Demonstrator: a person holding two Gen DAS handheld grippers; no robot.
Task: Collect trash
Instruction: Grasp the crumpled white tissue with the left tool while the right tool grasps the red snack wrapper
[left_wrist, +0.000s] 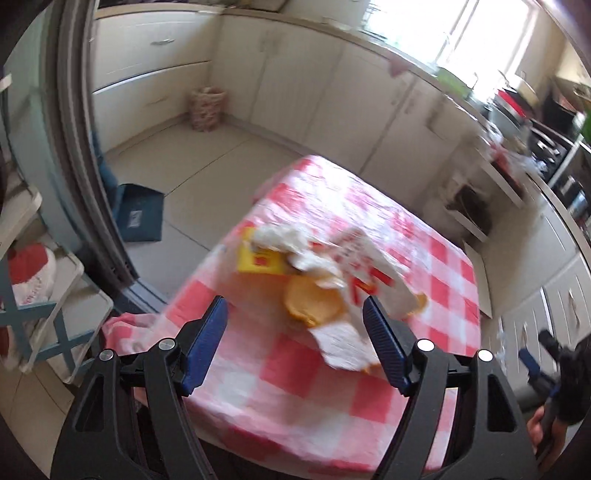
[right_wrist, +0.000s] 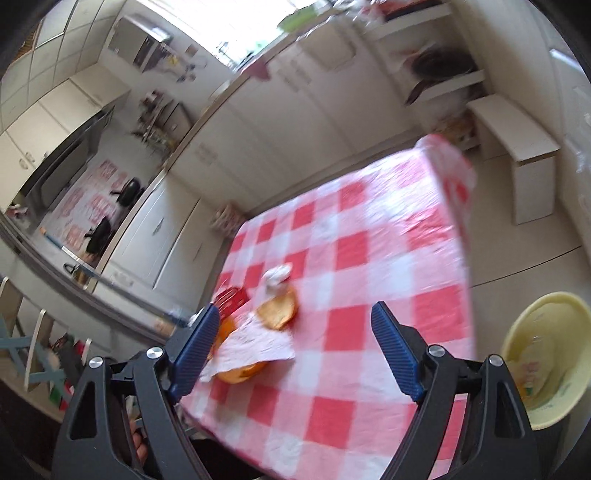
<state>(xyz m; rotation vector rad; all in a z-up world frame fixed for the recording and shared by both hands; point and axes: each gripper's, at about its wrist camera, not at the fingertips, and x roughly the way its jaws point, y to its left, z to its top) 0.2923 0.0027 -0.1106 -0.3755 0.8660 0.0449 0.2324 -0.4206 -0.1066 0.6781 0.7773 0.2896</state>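
the biggest risk here is a bad grab at a loose, overlapping heap: the litter (left_wrist: 325, 280) lies as a jumble near the table's (left_wrist: 436, 258) left edge as the left wrist view shows it, and a gripper closing on only the top sheet would likely drag the rest toward that edge and spill it onto the floor. the white paper wrapper (left_wrist: 343, 343) is thin and flat on the checked cloth (right_wrist: 369, 258), so the pads could pinch cloth along with paper and tug the whole cover, which already hangs rumpled at the near left corner. the round orange-brown pieces (left_wrist: 310, 299), probably bun halves, look soft and could crumble or roll if squeezed off centre. both views are blurred, so exact outlines in the pile are hard to tell. the left gripper (left_wrist: 295, 325) stands wide with nothing between its pads, and the heap sits just beyond and slightly right of its fingertips, the wrapper's near end reaching up beside the right finger. the right gripper (right_wrist: 291, 332) is also spread wide and empty; in its view the pile lies just ahead toward its left finger, close to the table's left edge, with a yellow box (left_wrist: 258, 260) and crumpled white tissue (right_wrist: 277, 275) at the far side. a pale yellow bin (right_wrist: 546, 354) waits off the table's right edge.
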